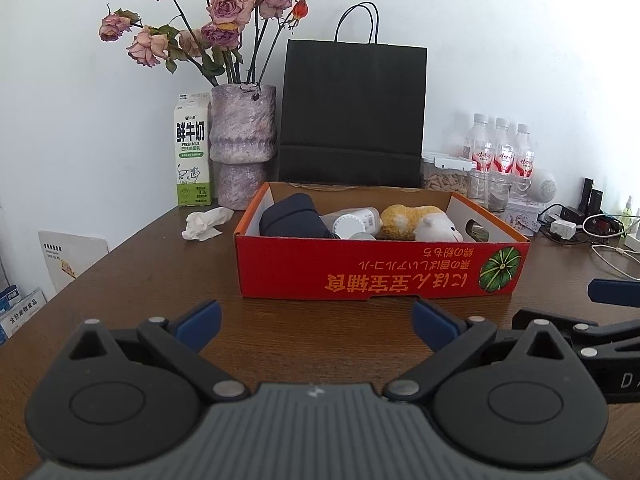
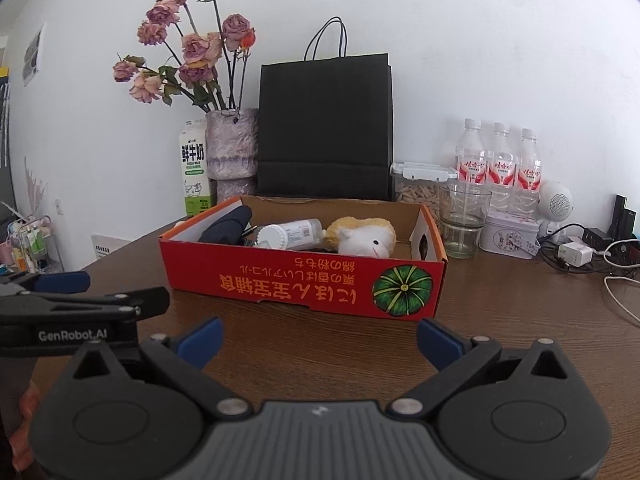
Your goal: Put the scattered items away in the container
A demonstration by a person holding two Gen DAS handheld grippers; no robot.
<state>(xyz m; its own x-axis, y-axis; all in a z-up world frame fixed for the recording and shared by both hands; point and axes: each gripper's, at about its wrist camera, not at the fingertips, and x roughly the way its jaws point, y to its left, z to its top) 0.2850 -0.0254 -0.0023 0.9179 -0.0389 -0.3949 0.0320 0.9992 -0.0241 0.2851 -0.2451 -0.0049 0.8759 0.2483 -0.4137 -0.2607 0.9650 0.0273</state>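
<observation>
A red cardboard box (image 1: 360,272) (image 2: 280,280) stands on the brown table. In it lie a dark blue pouch (image 1: 290,216) (image 2: 224,226), a clear bottle with a white cap (image 1: 352,222) (image 2: 292,234) and a yellow and white plush toy (image 1: 420,220) (image 2: 366,236). A crumpled white tissue (image 1: 206,222) lies on the table left of the box. My left gripper (image 1: 316,324) is open and empty, in front of the box. My right gripper (image 2: 320,338) is open and empty, beside the left one.
Behind the box stand a black paper bag (image 1: 352,116) (image 2: 324,128), a vase of dried roses (image 1: 242,140) (image 2: 230,148) and a milk carton (image 1: 193,152) (image 2: 195,172). At the right are three water bottles (image 2: 500,160), a glass (image 2: 464,220), a tin (image 2: 508,236) and cables (image 2: 592,252).
</observation>
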